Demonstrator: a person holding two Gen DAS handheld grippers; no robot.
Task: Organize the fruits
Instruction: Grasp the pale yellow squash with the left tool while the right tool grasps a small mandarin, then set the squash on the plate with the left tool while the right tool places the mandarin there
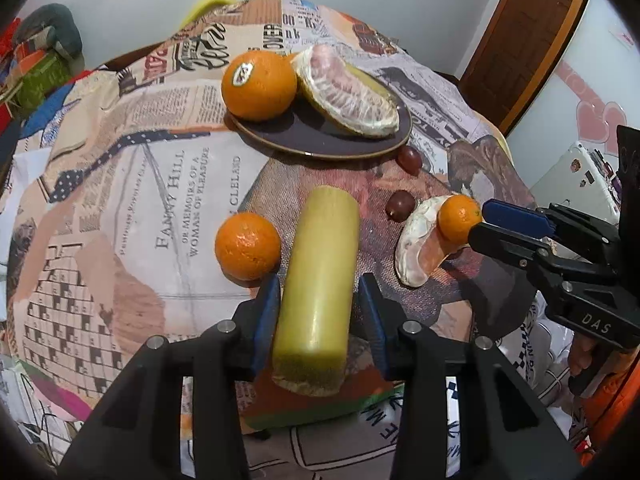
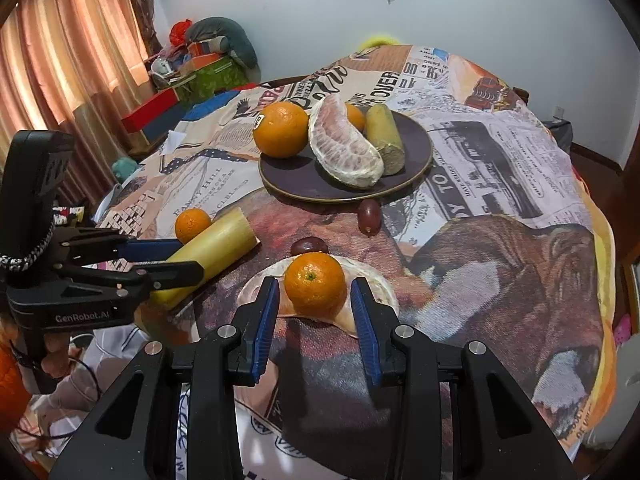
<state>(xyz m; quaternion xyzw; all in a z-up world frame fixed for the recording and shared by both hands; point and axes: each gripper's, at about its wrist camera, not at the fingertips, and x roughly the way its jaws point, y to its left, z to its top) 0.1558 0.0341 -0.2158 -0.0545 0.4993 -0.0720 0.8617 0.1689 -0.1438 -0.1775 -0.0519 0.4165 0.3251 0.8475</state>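
Observation:
A dark plate (image 2: pixel 416 160) at the table's far side holds a large orange (image 2: pixel 280 130), a peeled pomelo piece (image 2: pixel 344 152), a sugarcane piece (image 2: pixel 386 136) and a small orange behind them. My left gripper (image 1: pixel 318 312) is shut on a second sugarcane piece (image 1: pixel 324 264), which lies on the cloth (image 2: pixel 216 246). My right gripper (image 2: pixel 314 300) is open around a mandarin (image 2: pixel 314 284) that rests on a pomelo segment (image 2: pixel 384 300); its pads stand a little apart from the fruit. Another mandarin (image 1: pixel 247 246) lies left of the cane. Two dark grapes (image 2: pixel 308 246) (image 2: pixel 369 212) lie between.
The table wears a newspaper-print cloth (image 2: pixel 500 152) that drops off at the near and right edges. Boxes and cushions (image 2: pixel 200 64) are piled at the back left by a curtain. A wooden door (image 1: pixel 524 40) stands at the back right in the left wrist view.

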